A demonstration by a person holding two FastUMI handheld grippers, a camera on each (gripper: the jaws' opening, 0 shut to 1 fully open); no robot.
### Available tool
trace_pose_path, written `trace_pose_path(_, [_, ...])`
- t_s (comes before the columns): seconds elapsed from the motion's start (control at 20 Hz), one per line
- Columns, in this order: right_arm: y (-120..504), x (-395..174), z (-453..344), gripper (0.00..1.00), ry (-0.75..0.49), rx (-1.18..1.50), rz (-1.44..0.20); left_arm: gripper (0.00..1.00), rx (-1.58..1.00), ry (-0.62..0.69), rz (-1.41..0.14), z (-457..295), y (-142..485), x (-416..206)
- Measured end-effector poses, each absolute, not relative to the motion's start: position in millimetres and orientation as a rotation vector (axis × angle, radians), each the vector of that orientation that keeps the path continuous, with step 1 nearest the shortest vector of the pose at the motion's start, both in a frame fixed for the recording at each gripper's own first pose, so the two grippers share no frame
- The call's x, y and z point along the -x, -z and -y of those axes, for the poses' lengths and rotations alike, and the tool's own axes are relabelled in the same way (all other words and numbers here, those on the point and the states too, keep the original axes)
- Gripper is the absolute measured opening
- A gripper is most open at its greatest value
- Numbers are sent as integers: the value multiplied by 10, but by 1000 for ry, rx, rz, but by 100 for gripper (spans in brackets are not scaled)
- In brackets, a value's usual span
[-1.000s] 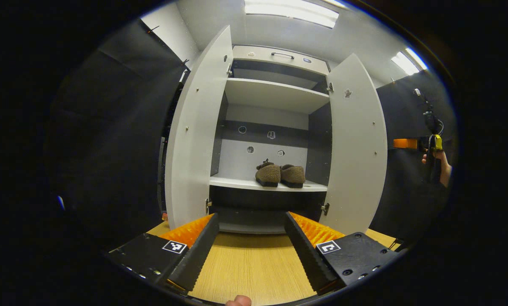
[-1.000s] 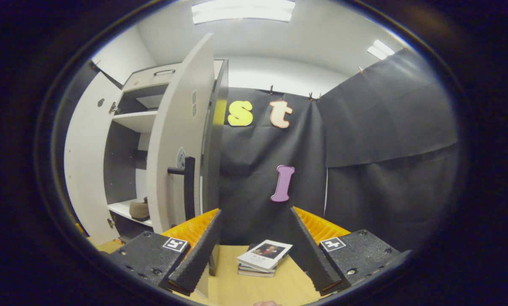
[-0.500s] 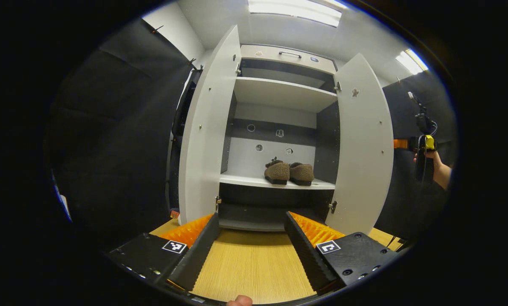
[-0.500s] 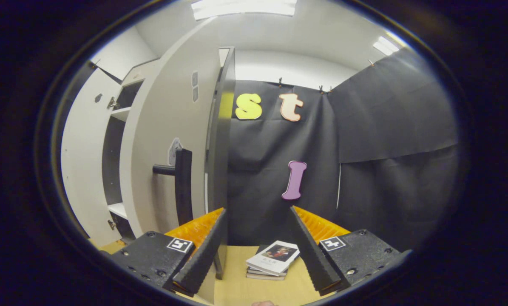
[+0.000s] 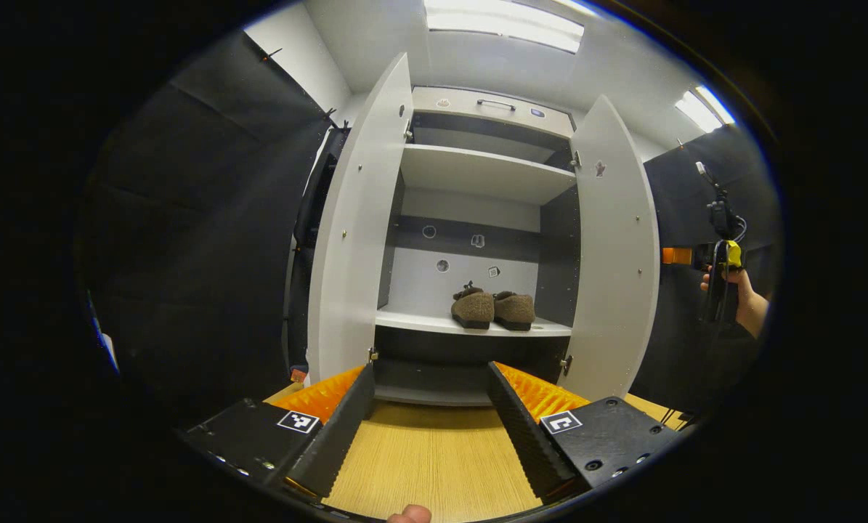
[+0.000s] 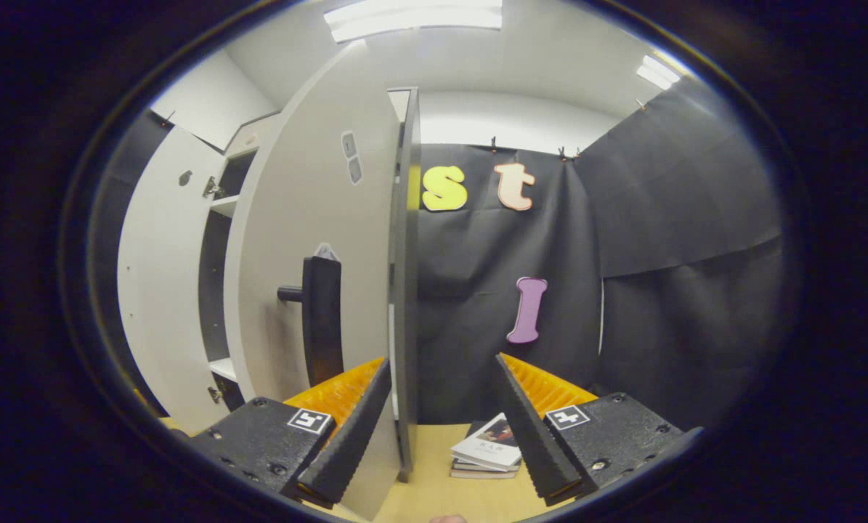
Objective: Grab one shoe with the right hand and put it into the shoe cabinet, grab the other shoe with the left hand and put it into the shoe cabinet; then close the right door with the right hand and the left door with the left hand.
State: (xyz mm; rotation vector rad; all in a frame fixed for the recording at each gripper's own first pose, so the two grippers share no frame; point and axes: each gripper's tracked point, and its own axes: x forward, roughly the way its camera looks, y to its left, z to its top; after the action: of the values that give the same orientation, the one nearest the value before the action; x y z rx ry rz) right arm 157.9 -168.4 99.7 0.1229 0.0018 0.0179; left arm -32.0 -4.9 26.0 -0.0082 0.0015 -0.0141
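The shoe cabinet (image 5: pixel 477 174) stands at twelve o'clock in the left gripper view, both doors swung wide. The pair of shoes (image 5: pixel 493 309) already sits side by side on its lower shelf (image 5: pixel 419 321), toes toward the back, so what remains, by my reading, is closing the doors.

In the right gripper view the right door (image 6: pixel 310 240) stands nearly edge-on, its long axis upright, at eleven o'clock from the right gripper (image 6: pixel 442 425); its free edge falls between the fingers, closer to the left one, and whether it touches is not clear. The dark handle (image 6: pixel 321 323) sits at ten o'clock, on the door's outer face. The jaws are released and hold nothing. This hand is the nearer one to that door — a push toward nine o'clock should swing it shut.

The left door (image 5: pixel 354 218) rises at eleven o'clock from the left gripper (image 5: pixel 426 418), well apart from it, above the bench (image 5: pixel 434 457). Its jaws are likewise released and empty.

A stack of books (image 6: pixel 488 454) lies at five o'clock of the door's edge — outside its swing, it seems.
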Motion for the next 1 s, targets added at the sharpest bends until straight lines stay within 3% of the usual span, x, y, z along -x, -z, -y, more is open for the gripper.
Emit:
trace_pose_path(0.05, [-1014, -1595, 1541, 93, -51, -122, -2, 99, 1, 9, -1, 20, -264, 324])
trace_pose_path(0.1, [-1024, -1614, 1468, 89, -59, -116, -1, 95, -3, 2, -3, -5, -258, 341])
trace_pose_path(0.2, [-1044, -1646, 1300, 92, -72, -99, 7, 95, -4, -8, -1, -48, -277, 374])
trace_pose_path(0.25, [-1055, -1673, 1198, 92, -84, -96, 10, 99, -6, -15, 0, -81, -287, 375])
trace_pose_path(0.35, [-1046, -1724, 1024, 89, -113, -103, 13, 95, -8, -25, 2, -125, -303, 383])
trace_pose_path(0.55, [-1007, -1886, 740, 94, -163, -149, -1, 95, -2, -42, 4, -162, -325, 428])
trace_pose_path(0.6, [-985, -1919, 682, 95, -170, -154, -6, 99, 1, -42, 5, -155, -340, 437])
trace_pose_path(0.7, [-972, -1930, 674, 94, -156, -152, -5, 95, -2, -48, 9, -182, -357, 454])
trace_pose_path(0.85, [-1014, -1785, 707, 96, -127, -145, 25, 95, 0, -54, 17, -203, -397, 466])
trace_pose_path(0.9, [-1010, -1679, 727, 94, -114, -135, 36, 99, 4, -48, 18, -182, -416, 459])
trace_pose_path(1.0, [-974, -1435, 705, 94, -98, -113, 58, 95, 8, -39, 20, -136, -454, 458])
